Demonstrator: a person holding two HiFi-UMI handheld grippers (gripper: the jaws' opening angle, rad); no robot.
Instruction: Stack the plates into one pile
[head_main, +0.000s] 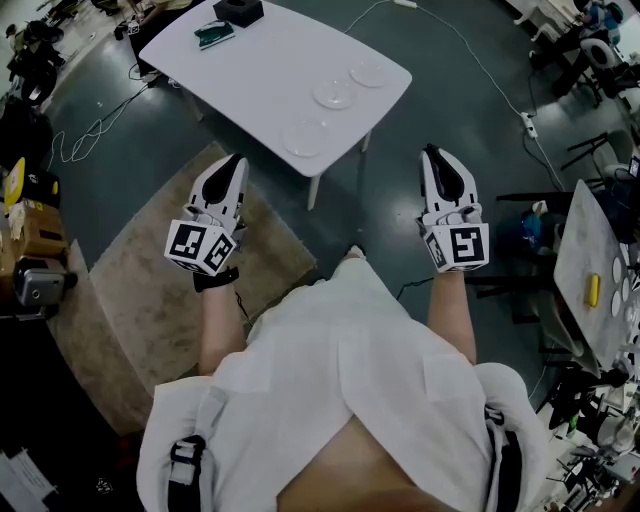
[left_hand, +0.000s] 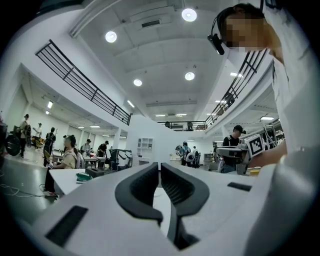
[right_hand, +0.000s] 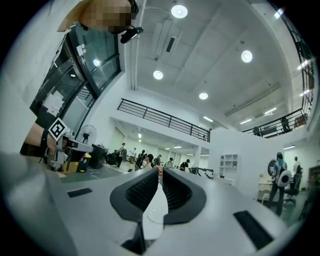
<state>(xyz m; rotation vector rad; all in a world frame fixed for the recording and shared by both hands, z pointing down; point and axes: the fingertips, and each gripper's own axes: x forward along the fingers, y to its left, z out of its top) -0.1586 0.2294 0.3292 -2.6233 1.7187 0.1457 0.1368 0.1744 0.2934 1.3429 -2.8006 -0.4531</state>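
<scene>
Three clear plates lie apart on the white table (head_main: 250, 70): one near the front edge (head_main: 304, 138), one in the middle (head_main: 335, 94), one farther right (head_main: 368, 72). I hold both grippers level in front of me, short of the table and touching nothing. My left gripper (head_main: 232, 160) is over the rug, left of the table's near corner, its jaws shut and empty (left_hand: 159, 166). My right gripper (head_main: 432, 152) hangs over the bare floor to the right of the table, jaws shut and empty (right_hand: 161, 171).
A black box (head_main: 238, 10) and a green item (head_main: 214, 34) sit at the table's far end. A beige rug (head_main: 140, 290) lies under the left hand. Cables (head_main: 480, 70) run on the floor. A second table (head_main: 585, 260) and dark chair (head_main: 520, 230) stand at right.
</scene>
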